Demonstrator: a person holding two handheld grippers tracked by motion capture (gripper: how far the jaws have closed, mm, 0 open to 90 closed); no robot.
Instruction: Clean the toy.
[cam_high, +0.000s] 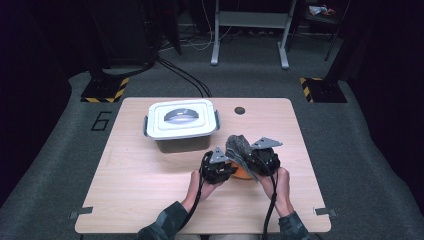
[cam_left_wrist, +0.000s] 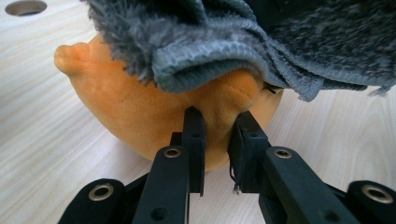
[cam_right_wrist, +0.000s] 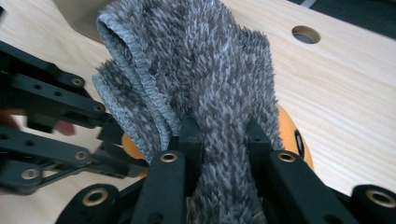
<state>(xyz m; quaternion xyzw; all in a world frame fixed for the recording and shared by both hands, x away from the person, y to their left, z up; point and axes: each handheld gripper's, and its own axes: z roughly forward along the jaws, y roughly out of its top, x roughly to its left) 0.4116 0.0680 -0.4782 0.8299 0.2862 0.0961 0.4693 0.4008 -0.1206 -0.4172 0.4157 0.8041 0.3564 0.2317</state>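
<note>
On the pale wooden worktop (cam_high: 150, 190), a person's two hands work close together near the front middle. The left gripper (cam_left_wrist: 215, 123) is clenched on a fold of an orange plush toy (cam_left_wrist: 140, 116), its two black jaws pinching the soft fabric between them; the toy rests on the worktop. The right gripper (cam_right_wrist: 223, 133) grasps a grey fluffy towel (cam_right_wrist: 205, 70), a thick band of it squeezed between the jaws and the rest bunching up above them. In the left gripper view, the towel hangs over the top of the toy and touches it. In the high view the towel (cam_high: 239, 146) sits just above the toy (cam_high: 242, 173), between the two grippers. Behind them, toward the left, stands a white lidded container (cam_high: 182, 120), closed, well apart from the toy.
</note>
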